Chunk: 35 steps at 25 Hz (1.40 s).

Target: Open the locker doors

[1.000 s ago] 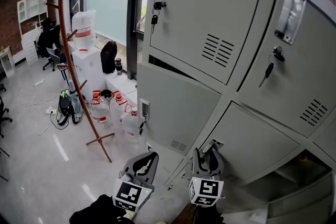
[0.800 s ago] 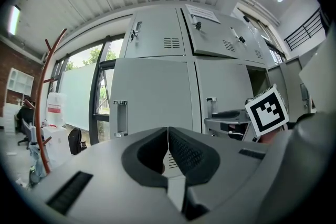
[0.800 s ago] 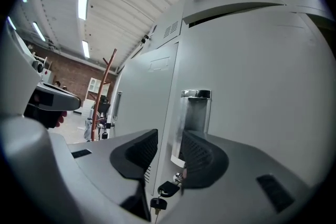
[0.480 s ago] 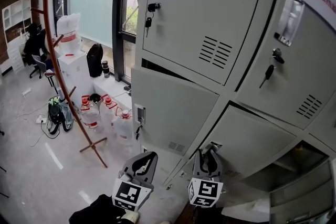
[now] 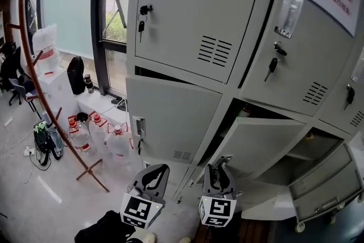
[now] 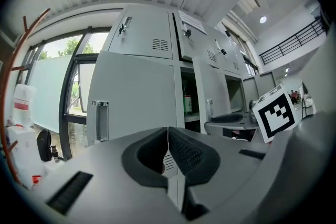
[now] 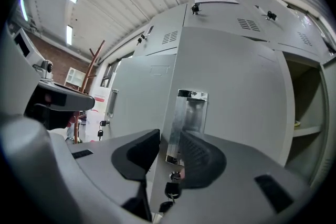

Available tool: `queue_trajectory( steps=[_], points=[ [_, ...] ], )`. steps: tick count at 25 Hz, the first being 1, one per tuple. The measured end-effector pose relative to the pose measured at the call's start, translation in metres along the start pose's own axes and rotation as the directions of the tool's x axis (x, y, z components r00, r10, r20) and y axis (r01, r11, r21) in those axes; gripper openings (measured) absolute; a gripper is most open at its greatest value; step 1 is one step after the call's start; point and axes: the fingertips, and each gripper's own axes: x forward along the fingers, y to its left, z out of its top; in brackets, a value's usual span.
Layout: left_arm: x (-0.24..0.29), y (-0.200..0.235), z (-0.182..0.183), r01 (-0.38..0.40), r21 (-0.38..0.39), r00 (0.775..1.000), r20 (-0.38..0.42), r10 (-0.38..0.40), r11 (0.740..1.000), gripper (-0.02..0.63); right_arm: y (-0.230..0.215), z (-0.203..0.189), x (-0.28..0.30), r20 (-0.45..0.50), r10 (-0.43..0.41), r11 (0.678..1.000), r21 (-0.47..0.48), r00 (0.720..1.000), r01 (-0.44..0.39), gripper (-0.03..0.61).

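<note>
A red-brown wooden coat stand (image 5: 89, 168) rises from the glossy grey floor (image 5: 28, 202) toward the upper left corner. Clear water bottles (image 5: 116, 144) with red caps stand on the floor just beside its base. On the stand's other side lies a black and green backpack (image 5: 44, 142), with cables (image 5: 11, 148) near it. Behind, a black bag (image 5: 75, 74) sits on the low ledge under the window (image 5: 114, 25), a small dark flask (image 5: 88, 83) just beside it, and white boxes (image 5: 50, 79) are stacked to the left

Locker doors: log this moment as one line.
step: opening | right claw: jaws just been closing, now clamped on lower locker door edge | door: partly open | left claw: shut, empty
</note>
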Motion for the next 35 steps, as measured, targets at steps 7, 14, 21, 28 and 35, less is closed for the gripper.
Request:
queue_trajectory(
  steps=[7, 14, 21, 28, 35],
  points=[
    [-0.003, -0.011, 0.004, 0.126, 0.012, 0.992, 0.019, -0.126, 0.992, 0.025, 0.002, 0.000, -0.032, -0.017, -0.094, 0.996, 0.005, 0.995, 0.094, 0.144],
    [0.002, -0.034, 0.006, 0.239, 0.016, 0.971, 0.030, -0.239, 0.971, 0.025, 0.002, -0.001, -0.064, -0.035, -0.151, 0.988, -0.013, 0.988, 0.151, 0.156],
    [0.011, -0.076, 0.002, 0.353, 0.008, 0.935, 0.027, -0.353, 0.935, 0.025, -0.006, -0.002, -0.102, -0.047, -0.208, 0.978, -0.022, 0.977, 0.207, 0.161],
    [0.007, -0.120, -0.003, 0.447, 0.000, 0.894, 0.026, -0.447, 0.894, 0.025, -0.021, -0.008, -0.144, -0.057, -0.291, 0.957, -0.031, 0.955, 0.290, 0.156],
    [0.002, -0.160, -0.003, 0.518, 0.001, 0.855, 0.023, -0.518, 0.855, 0.025, -0.040, -0.014, -0.184, -0.083, -0.379, 0.925, -0.015, 0.922, 0.379, 0.119]
  ],
)
